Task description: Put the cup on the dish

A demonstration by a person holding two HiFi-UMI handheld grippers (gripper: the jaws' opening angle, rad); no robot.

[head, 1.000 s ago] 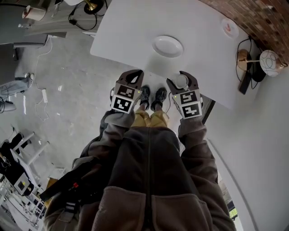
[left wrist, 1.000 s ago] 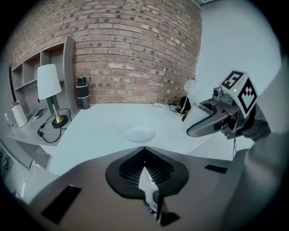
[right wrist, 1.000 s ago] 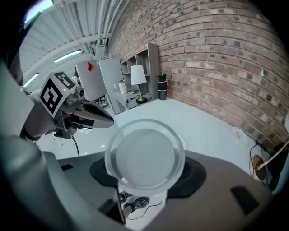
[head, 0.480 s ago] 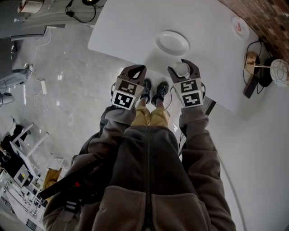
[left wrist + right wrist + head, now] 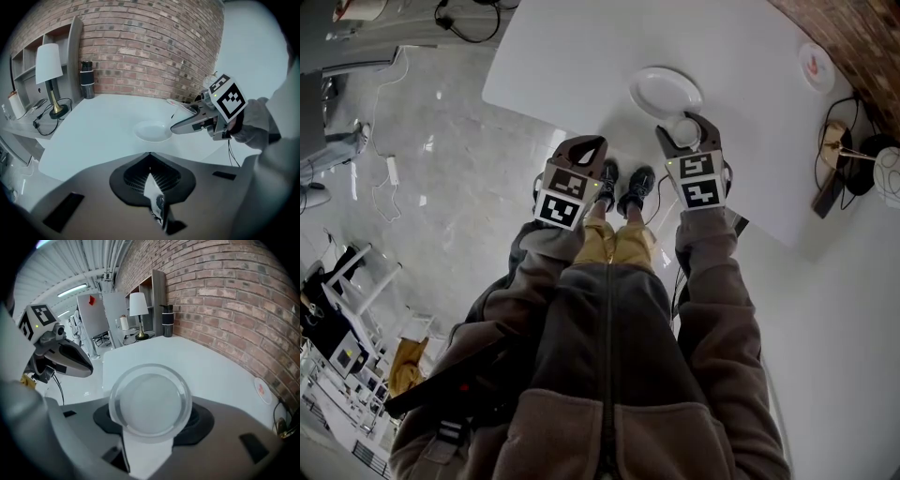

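Transport phase of placing the cup on the dish. The right gripper (image 5: 686, 131) carries the cup (image 5: 150, 400), a clear, round-rimmed vessel held upright with its mouth up. The jaws stand wide and press on it from either side. Seen from the head view, the cup sits over the near edge of the white surface (image 5: 581, 56), just beside the near rim of the dish (image 5: 664, 91) and not yet over its centre. The dish is a shallow white plate and lies empty.

The left gripper (image 5: 586, 150) waits to the left of the right one, at the near border of the surface. Its jaws are brought together with nothing between them, and it takes no part in this step.

By judgement, the next move is a short forward carry until the cup stands above the well of the dish. Then comes a level descent, and the jaws part only once the base rests flat. A tilted or off-centre release could leave the cup on the sloping rim.

No object stands between cup and dish. Far off lie a small white disc with a red mark (image 5: 816, 66), a table lamp (image 5: 49, 65) and a dark flask (image 5: 87, 79) by the brick wall (image 5: 154, 47), all well apart from the path.
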